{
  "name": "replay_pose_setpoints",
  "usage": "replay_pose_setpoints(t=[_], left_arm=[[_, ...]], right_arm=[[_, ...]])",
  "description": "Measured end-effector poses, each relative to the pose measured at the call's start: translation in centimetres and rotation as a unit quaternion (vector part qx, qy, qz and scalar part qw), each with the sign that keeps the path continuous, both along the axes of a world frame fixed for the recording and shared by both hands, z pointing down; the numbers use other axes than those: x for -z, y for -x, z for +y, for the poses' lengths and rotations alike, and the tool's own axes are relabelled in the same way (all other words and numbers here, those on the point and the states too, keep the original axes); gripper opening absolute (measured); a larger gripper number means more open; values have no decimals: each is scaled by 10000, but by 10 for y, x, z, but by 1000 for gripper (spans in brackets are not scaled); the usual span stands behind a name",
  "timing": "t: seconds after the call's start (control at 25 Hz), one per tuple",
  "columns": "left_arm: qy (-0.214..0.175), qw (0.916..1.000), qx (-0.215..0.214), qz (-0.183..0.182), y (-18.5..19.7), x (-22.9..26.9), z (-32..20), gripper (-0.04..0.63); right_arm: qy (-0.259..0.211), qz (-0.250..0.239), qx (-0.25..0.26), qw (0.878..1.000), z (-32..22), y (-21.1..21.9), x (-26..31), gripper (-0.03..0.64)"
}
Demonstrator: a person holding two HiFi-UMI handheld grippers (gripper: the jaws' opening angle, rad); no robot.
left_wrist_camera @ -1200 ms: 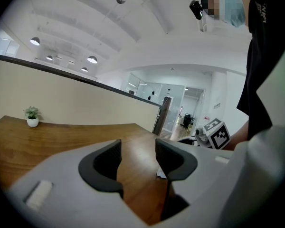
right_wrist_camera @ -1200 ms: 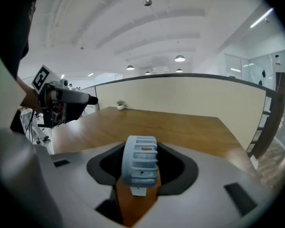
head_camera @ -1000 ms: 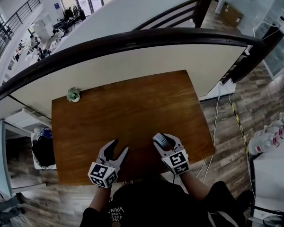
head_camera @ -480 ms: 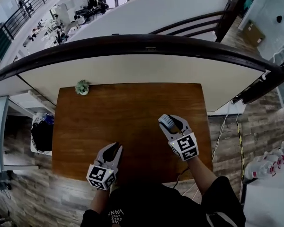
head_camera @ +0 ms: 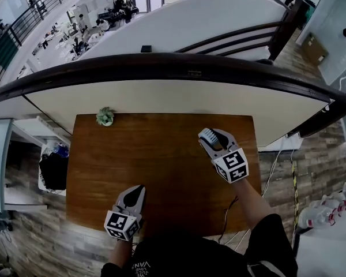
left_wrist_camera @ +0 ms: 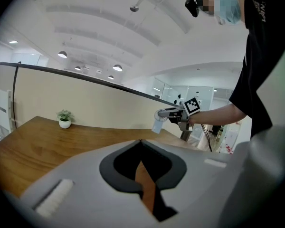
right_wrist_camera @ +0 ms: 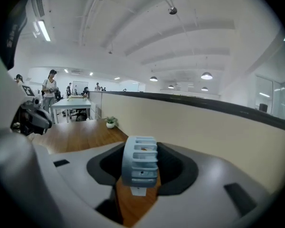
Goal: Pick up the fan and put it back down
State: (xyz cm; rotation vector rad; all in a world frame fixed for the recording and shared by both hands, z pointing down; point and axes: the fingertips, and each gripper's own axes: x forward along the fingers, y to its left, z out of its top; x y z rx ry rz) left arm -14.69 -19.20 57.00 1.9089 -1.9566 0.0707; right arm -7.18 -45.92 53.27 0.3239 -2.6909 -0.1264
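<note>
The right gripper (head_camera: 215, 137) has swung outward above the brown wooden table (head_camera: 161, 154), with the small pale-blue slatted plastic fan (right_wrist_camera: 140, 160) clamped between its jaws. The left gripper (head_camera: 137, 190) has closed, empty.

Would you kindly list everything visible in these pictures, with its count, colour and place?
table: one, brown wood, in the middle of the head view, below the wall
potted plant: one, green in a white pot, on the table's far left corner
fan: one, pale blue-grey, small, held off the table between the right gripper's jaws
handrail: one, dark, curving across above the cream wall
cream wall: one, along the table's far edge
dark bag: one, black, beside the table's left edge
left gripper: one, grey, jaws shut on nothing, over the table's near edge
right gripper: one, grey, shut on the fan, over the table's far right part
</note>
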Motion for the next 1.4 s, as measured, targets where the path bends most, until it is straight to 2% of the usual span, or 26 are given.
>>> replay_pose_setpoints(t=[0.24, 0.56, 0.8, 1.0, 1.28, 1.4], left_arm=[[155, 9998, -87, 34, 20, -11, -9, 12], [319, 9991, -191, 198, 45, -31, -12, 11], [263, 9988, -272, 295, 58, -39, -20, 11], [289, 9984, -293, 379, 67, -45, -21, 11], [330, 9978, -214, 533, 76, -47, -22, 11], [346, 9977, -314, 483, 73, -50, -21, 11]], right_arm=[[218, -11, -258, 9994, -38, 27, -15, 189], [203, 163, -298, 9992, -67, 70, -39, 189], [245, 23, -86, 9997, -73, 103, -47, 189], [217, 169, 283, 9992, -67, 126, -62, 189], [276, 168, 224, 9992, -70, 134, -73, 189], [293, 232, 217, 9991, -70, 132, -76, 189]])
